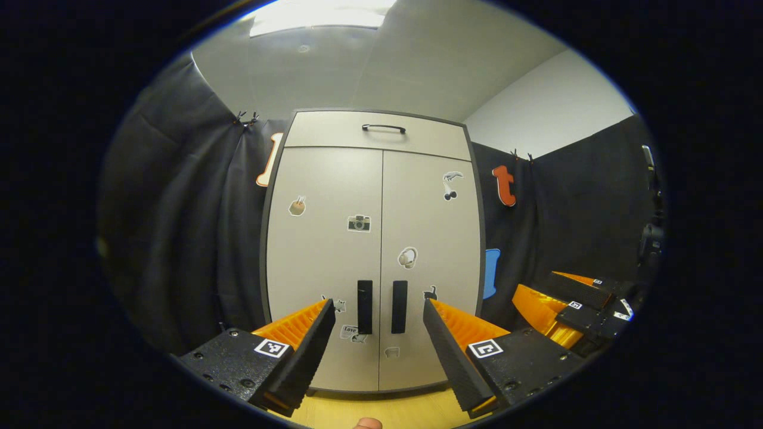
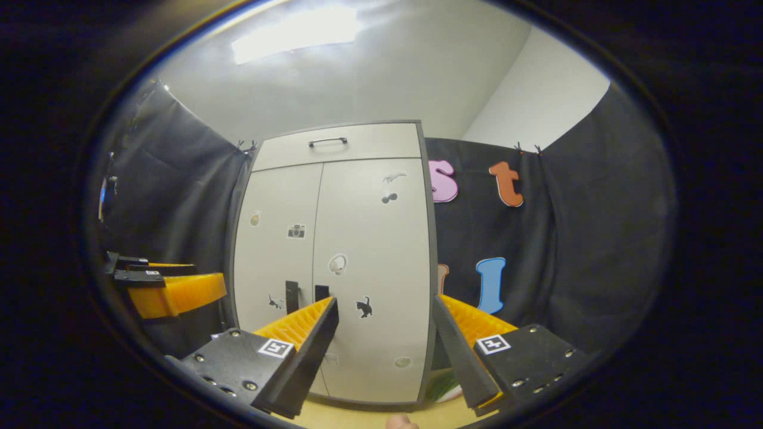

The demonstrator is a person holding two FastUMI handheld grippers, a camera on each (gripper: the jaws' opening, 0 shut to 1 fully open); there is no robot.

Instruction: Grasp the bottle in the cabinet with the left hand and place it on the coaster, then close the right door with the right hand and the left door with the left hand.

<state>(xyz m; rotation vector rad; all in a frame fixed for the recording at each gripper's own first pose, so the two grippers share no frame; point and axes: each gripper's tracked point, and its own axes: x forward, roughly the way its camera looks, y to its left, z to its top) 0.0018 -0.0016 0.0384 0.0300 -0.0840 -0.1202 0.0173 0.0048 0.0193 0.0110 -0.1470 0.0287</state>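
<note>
The cabinet [image 1: 372, 250] stands shut at the far side, both doors [image 1: 325, 262] closed and dotted with stickers; one low sticker [image 1: 353, 332] seems to read "Love", though it is too small to be sure. The left gripper [image 1: 375, 333] faces the two dark door handles [image 1: 381, 307] with jaws open and empty. The right gripper [image 2: 384, 333] is likewise open on nothing, and the bottle would be behind the doors, hidden.

Right claw [image 2: 384, 339] open, empty, facing cabinet [image 2: 334, 262]; both doors closed.
</note>
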